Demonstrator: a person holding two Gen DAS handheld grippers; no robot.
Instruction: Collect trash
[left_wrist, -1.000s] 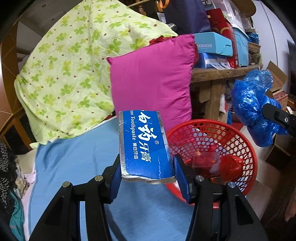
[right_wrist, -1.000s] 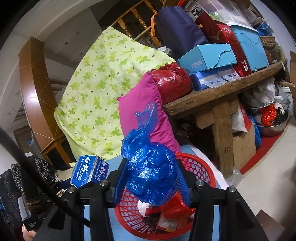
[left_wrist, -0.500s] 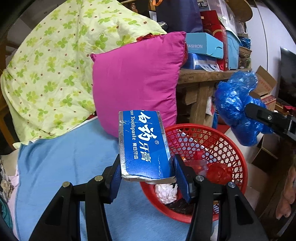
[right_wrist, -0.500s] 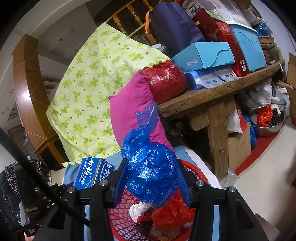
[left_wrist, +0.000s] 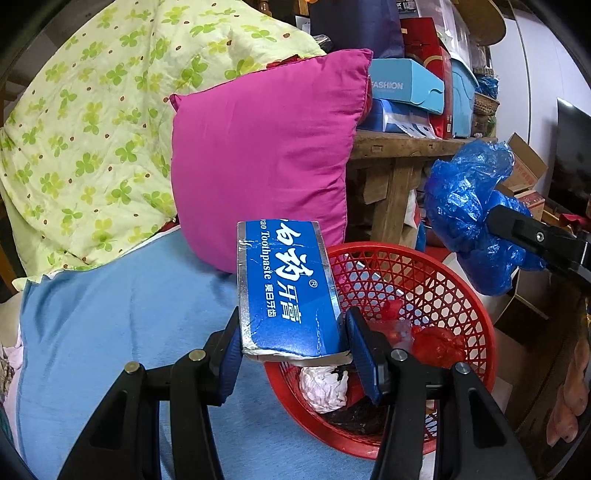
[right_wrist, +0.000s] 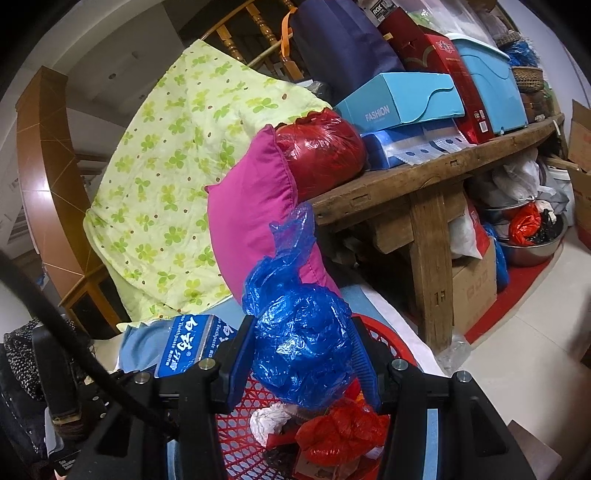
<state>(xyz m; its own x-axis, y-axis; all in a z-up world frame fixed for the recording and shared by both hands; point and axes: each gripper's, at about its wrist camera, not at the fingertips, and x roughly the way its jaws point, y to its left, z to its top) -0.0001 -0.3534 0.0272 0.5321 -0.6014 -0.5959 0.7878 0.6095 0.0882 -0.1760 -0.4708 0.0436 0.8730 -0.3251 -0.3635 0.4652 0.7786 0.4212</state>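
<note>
My left gripper (left_wrist: 293, 347) is shut on a blue toothpaste box (left_wrist: 286, 291), held over the near left rim of the red mesh basket (left_wrist: 436, 280). A crumpled blue plastic bag (right_wrist: 301, 350) sits clamped in my right gripper (right_wrist: 301, 360), above the same basket (right_wrist: 240, 417). In the left wrist view that bag (left_wrist: 469, 206) hangs at the basket's right side. The toothpaste box (right_wrist: 192, 345) shows to the left in the right wrist view. Inside the basket lie a white crumpled tissue (left_wrist: 325, 384) and red plastic scraps (right_wrist: 340, 430).
The basket rests on a light blue sheet (left_wrist: 122, 317). Behind it lean a magenta pillow (left_wrist: 266, 155) and a green clover quilt (left_wrist: 85, 122). A wooden bench (right_wrist: 424, 181) stacked with boxes stands to the right, with cartons and a metal bowl (right_wrist: 532, 247) beneath.
Both grippers have drifted toward the basket, which now lies nearer and lower under them. The toothpaste box and the blue bag stay gripped as before.
</note>
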